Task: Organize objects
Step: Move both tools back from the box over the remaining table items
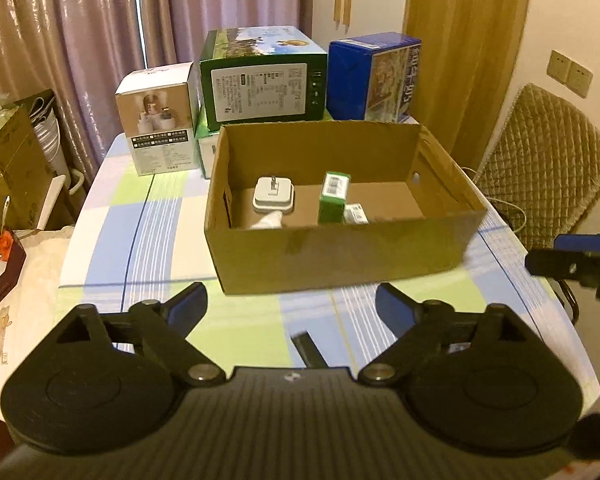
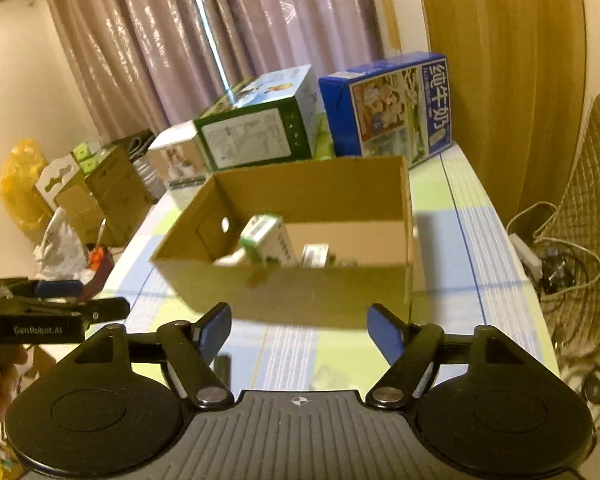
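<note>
Both the left gripper (image 1: pixel 291 306) and right gripper (image 2: pixel 299 328) are hovering released and empty over a table (image 1: pixel 112 240) in a pastel checked cloth. The open cardboard box (image 1: pixel 340 256) is sitting mid-table, holding a white charger (image 1: pixel 273 195) and a green carton (image 1: pixel 333 197). Mauve curtains (image 1: pixel 80 32) are hanging behind.

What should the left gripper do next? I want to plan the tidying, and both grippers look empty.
Probably ease the left gripper down toward the dark flat item lying on the tablecloth just below its open fingers. It seems the only loose thing outside the cardboard box, which already holds a white plug and a green carton. What the item is, I cannot tell.
</note>
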Action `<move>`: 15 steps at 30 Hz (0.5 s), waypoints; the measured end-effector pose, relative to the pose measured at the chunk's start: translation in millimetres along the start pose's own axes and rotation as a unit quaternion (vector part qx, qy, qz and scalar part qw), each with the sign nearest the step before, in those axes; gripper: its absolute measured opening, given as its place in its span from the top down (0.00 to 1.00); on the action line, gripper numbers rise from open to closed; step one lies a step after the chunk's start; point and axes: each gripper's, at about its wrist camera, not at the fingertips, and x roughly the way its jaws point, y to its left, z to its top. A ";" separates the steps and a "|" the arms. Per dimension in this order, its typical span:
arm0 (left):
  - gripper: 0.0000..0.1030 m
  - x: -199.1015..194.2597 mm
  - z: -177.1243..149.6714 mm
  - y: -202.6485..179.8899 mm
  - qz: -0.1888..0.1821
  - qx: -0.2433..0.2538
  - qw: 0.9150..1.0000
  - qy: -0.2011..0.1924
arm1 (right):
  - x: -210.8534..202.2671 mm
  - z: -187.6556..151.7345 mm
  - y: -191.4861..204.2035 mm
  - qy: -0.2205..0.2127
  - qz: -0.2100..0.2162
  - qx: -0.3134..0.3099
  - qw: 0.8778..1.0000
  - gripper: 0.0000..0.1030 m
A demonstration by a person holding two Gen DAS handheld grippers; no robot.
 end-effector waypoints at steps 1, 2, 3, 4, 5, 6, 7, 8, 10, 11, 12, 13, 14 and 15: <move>0.11 -4.9 -4.3 -2.0 0.000 0.001 1.000 0.001 | -5.3 -5.2 2.6 -0.001 -0.002 -0.007 1.000 0.26; 0.10 -9.4 -8.3 -4.1 -0.001 0.001 1.000 0.001 | -10.5 -10.3 4.9 -0.002 -0.003 -0.013 1.000 0.24; 0.08 -14.4 -13.1 -6.8 -0.001 0.002 1.000 0.001 | -16.0 -15.7 6.8 -0.003 -0.005 -0.019 1.000 0.23; 0.06 -18.3 -17.3 -9.1 0.000 0.001 1.000 0.001 | -21.7 -21.5 8.5 -0.005 -0.008 -0.023 1.000 0.20; 0.05 -22.0 -21.3 -11.6 0.000 0.002 1.000 0.001 | -26.2 -26.3 9.0 -0.007 -0.011 -0.023 1.000 0.17; 0.03 -24.8 -25.2 -13.8 0.001 0.002 1.000 0.001 | -30.7 -31.5 9.1 -0.008 -0.011 -0.022 1.000 0.16; 0.01 -27.2 -29.1 -16.0 0.001 0.001 1.000 0.001 | -34.6 -37.0 9.4 -0.007 -0.011 -0.021 1.000 0.13; 0.01 -28.8 -32.6 -17.9 0.002 0.002 1.000 0.001 | -37.8 -41.7 8.8 -0.006 -0.012 -0.019 1.000 0.11; 0.01 -32.2 -41.1 -19.2 0.004 0.000 1.000 0.001 | -44.7 -52.7 8.3 -0.006 -0.014 -0.015 1.000 0.09; 0.01 -34.9 -46.4 -18.9 0.005 -0.005 1.000 0.001 | -48.5 -58.6 7.3 -0.005 -0.016 -0.011 1.000 0.08; 0.01 -36.6 -51.9 -17.9 0.005 -0.011 1.000 0.002 | -50.8 -63.2 6.0 -0.004 -0.017 -0.007 1.000 0.07; 0.01 -39.1 -57.7 -17.3 0.007 -0.014 1.000 0.001 | -53.1 -68.1 4.7 -0.003 -0.018 -0.001 1.000 0.06; 0.01 -41.0 -63.8 -16.3 0.013 -0.016 1.000 -0.001 | -55.1 -72.0 3.0 -0.002 -0.019 0.002 1.000 0.06; 0.01 -42.6 -68.6 -15.3 0.019 -0.018 1.000 -0.003 | -56.9 -75.8 1.6 -0.001 -0.020 0.004 1.000 0.05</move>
